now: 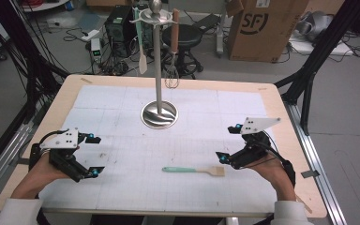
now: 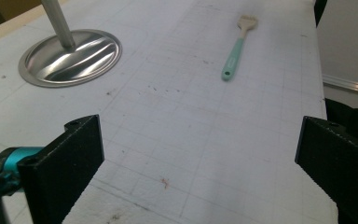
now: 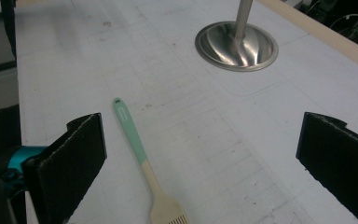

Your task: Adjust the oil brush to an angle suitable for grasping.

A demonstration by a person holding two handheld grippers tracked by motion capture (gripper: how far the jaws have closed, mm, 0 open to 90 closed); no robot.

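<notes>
Teal-handled spatula (image 1: 194, 170) flat on mat; right claw (image 1: 229, 143) near it, spread; left claw (image 1: 93, 155) spread

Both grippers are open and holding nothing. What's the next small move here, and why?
Probably ease the right gripper down over the spatula and close on it. The spatula lies flat on the mat, nearest that gripper, whose jaws stand wide open. On the stand, another spatula and a whisk already hang, so this one likely goes up next.

Both grippers (image 1: 95, 155) (image 1: 228, 142) low, fingers (image 2: 60, 168) wide apart
</notes>
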